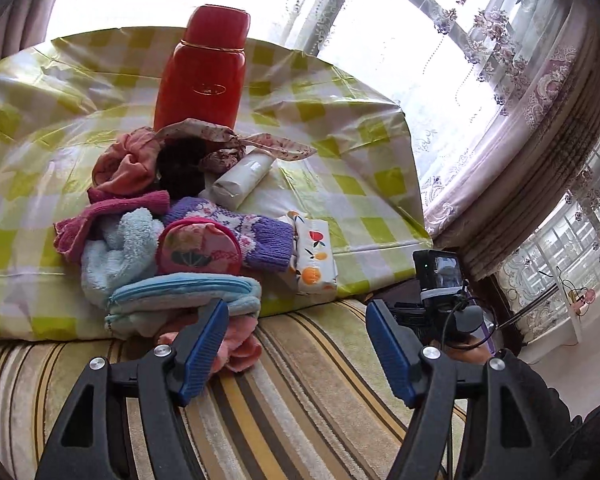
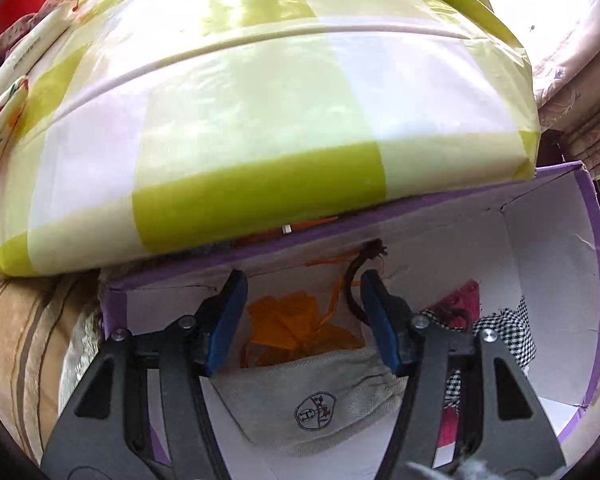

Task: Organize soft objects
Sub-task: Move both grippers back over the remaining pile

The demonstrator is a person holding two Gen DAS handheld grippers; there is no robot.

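A heap of soft things lies on the green-checked cover (image 1: pixel 340 140): a pink scrunchie (image 1: pixel 120 168), a light blue fluffy sock (image 1: pixel 120 248), a purple knitted glove (image 1: pixel 256 236), a round pink purse (image 1: pixel 198 246), a blue zip pouch (image 1: pixel 184 294) and a fruit-print pack (image 1: pixel 314 256). My left gripper (image 1: pixel 296 308) is open and holds nothing, its left finger just in front of the pouch. My right gripper (image 2: pixel 303 278) hangs open over a purple-edged white box (image 2: pixel 556 280). In the box lie an orange mesh bag (image 2: pixel 296 328), a grey drawstring pouch (image 2: pixel 312 400), a checked cloth (image 2: pixel 512 328) and a brown cord (image 2: pixel 354 288).
A red flask (image 1: pixel 204 68) stands behind the heap. A white roll (image 1: pixel 240 178) lies beside it. The striped sofa (image 1: pixel 300 380) runs under my left gripper. The other gripper's camera (image 1: pixel 440 272) shows at the right. Curtained windows fill the right side.
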